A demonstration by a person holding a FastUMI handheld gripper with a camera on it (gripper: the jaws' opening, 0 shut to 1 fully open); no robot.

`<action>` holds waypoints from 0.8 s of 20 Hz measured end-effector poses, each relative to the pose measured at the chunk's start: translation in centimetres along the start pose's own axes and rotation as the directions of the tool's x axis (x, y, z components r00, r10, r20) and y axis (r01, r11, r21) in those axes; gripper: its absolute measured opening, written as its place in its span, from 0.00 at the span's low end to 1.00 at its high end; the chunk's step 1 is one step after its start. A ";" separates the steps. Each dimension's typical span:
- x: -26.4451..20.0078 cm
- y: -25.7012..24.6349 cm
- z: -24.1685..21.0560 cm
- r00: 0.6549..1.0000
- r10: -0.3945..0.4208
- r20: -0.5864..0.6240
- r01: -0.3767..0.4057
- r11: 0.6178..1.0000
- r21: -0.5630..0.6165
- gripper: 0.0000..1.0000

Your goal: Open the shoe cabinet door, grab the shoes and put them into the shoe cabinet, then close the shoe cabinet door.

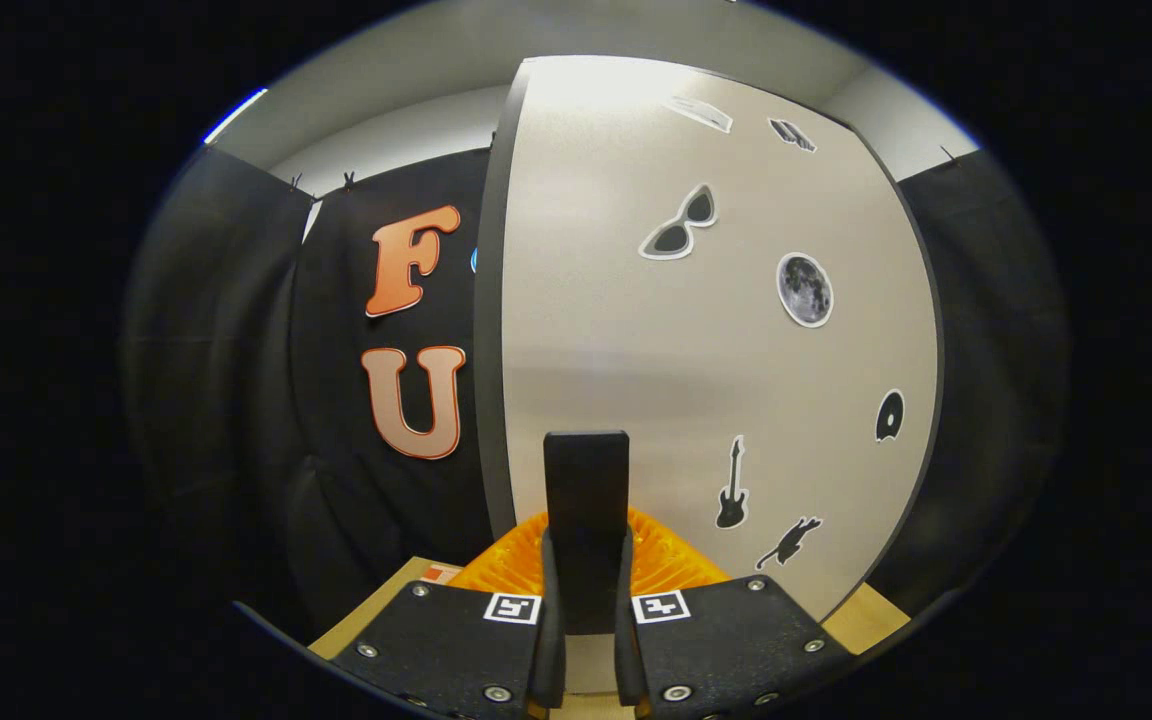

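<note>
Claw (586, 590) is sitting closed on the black handle (586, 500) of the shoe cabinet door (636, 350) — both fingers (548, 600) are pressing the handle's sides, and the handle is standing upright between them. The pale door panel is rising directly ahead of the claw, its dark edge (489, 330) lying to the claw's left. Stickers are showing on the panel beyond the fingers to the right — sunglasses (678, 224), a moon (804, 289), a guitar (732, 486). Wooden bench (376, 610) is showing just under the claw.
</note>
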State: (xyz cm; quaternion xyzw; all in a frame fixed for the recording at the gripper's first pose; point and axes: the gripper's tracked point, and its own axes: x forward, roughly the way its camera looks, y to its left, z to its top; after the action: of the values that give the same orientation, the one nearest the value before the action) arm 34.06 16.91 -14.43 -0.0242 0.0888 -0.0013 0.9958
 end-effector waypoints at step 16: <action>-9.1 -4.2 0.0 1.000 -0.026 0.004 0.026 1.000 -0.010 0.17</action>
State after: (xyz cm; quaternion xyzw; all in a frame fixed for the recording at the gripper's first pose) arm 25.09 12.81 -12.66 -0.0303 0.0868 -0.0135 0.9957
